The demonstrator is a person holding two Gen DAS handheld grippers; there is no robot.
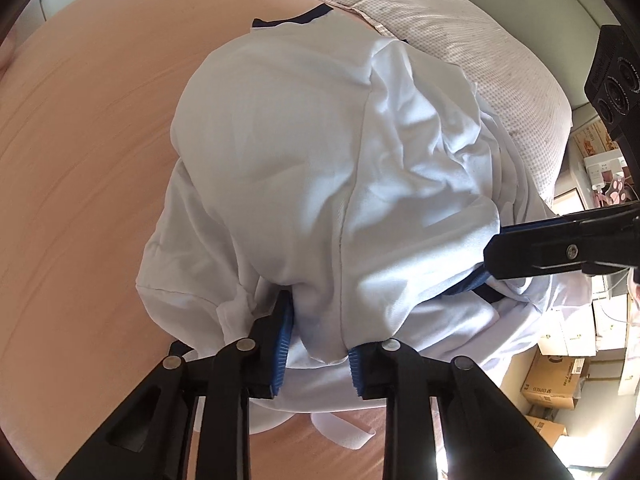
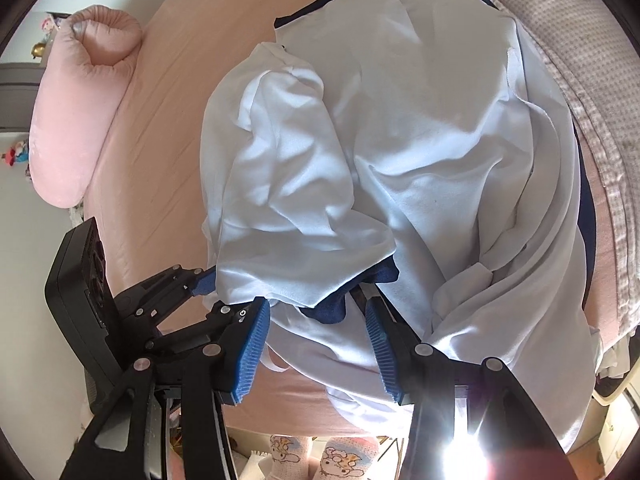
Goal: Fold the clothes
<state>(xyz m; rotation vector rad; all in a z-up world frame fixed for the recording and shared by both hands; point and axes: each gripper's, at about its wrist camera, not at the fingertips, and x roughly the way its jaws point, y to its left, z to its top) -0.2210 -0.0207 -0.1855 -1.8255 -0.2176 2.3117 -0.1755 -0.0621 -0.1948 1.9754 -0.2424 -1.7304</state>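
Shows a white shirt (image 1: 300,160) heaped in loose folds on the middle of a bed (image 1: 80,160) covered by a peach-pink sheet, with the shirt's navy collar band (image 1: 296,20) turned toward the bed's far side and a navy hem strip (image 2: 376,276) peeking out toward the bed's near edge.

Catches the left claw (image 1: 320,328) at the bed's near edge, pointed steeply down, with its blue ribbed pads (image 1: 282,340) drawn close and a bunched fold of the white cloth pinched between them.

Places the right claw (image 2: 316,308) just beside it along that same near edge, angled down over the navy hem. Leaves its blue pads standing about half apart, cloth lying in the gap but neither pad visibly pressing on it, so nothing gripped there.

Takes in a checked quilt (image 1: 440,20) rumpled along the bed's far side, touching the shirt's upper edge, and a pink pillow (image 2: 68,132) at a far corner of the bed, well apart from the shirt.

Glimpses cardboard boxes (image 1: 556,380) stacked on the floor past the side of the bed, and a scrap of cartoon-print cloth (image 2: 340,456) below the bed's near edge, too cropped to identify.
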